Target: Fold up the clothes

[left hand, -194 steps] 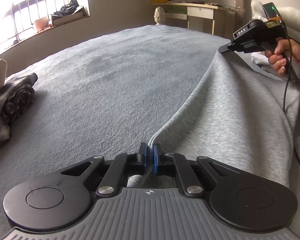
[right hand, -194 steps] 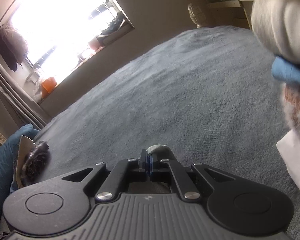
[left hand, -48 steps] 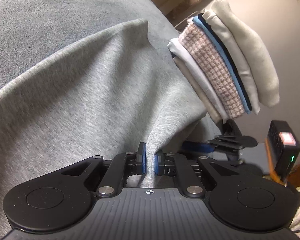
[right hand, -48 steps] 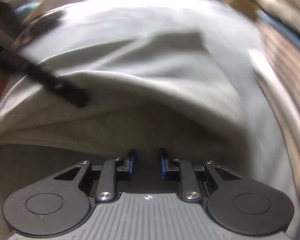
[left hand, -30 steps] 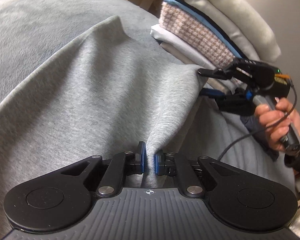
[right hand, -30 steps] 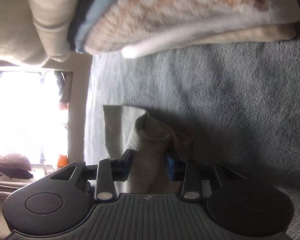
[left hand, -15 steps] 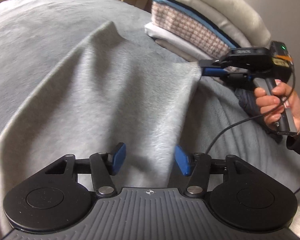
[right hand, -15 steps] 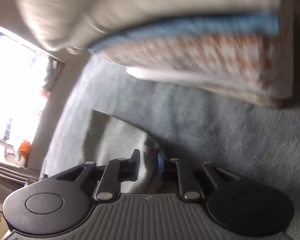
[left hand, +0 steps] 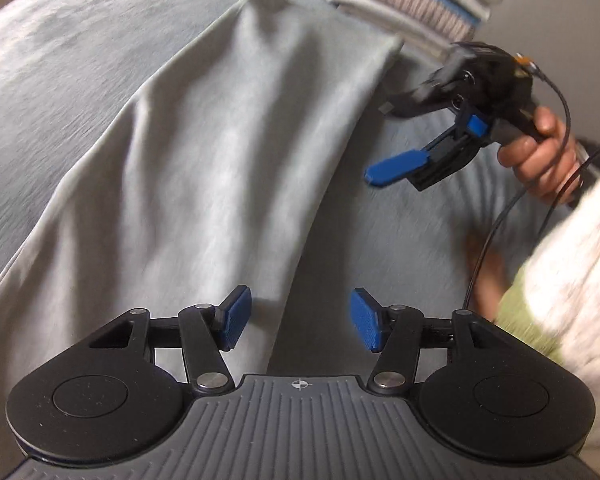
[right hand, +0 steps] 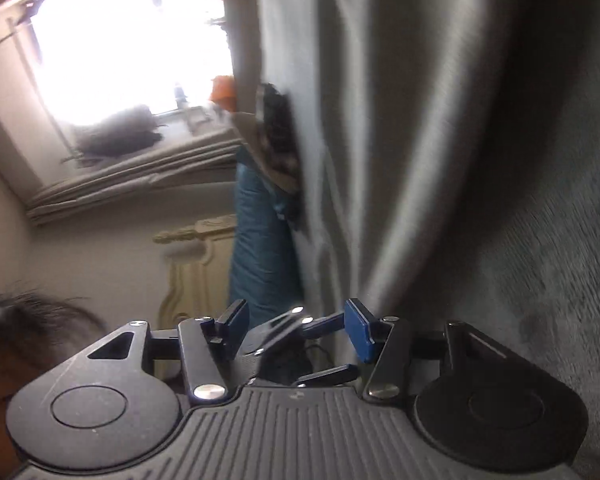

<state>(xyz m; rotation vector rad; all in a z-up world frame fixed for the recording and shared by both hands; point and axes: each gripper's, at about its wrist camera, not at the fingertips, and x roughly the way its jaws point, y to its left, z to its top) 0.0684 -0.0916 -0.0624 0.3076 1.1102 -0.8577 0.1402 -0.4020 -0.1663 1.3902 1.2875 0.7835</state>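
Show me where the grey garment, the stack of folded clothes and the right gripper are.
grey garment [left hand: 204,152]: left wrist view, middle of the cloth.
stack of folded clothes [left hand: 416,4]: left wrist view, checked layer.
right gripper [left hand: 392,142]: left wrist view, between open fingertips.

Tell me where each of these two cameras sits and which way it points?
Left wrist: sits on the left gripper, tilted down at the grey garment on the bed; shows its own open blue fingers, plus the right gripper and the hand holding it.
Right wrist: sits on the right gripper, turned sideways along the bed toward the window; shows its own open fingers and the left gripper between them.
Shared: the grey garment, the bed, and each other's gripper.
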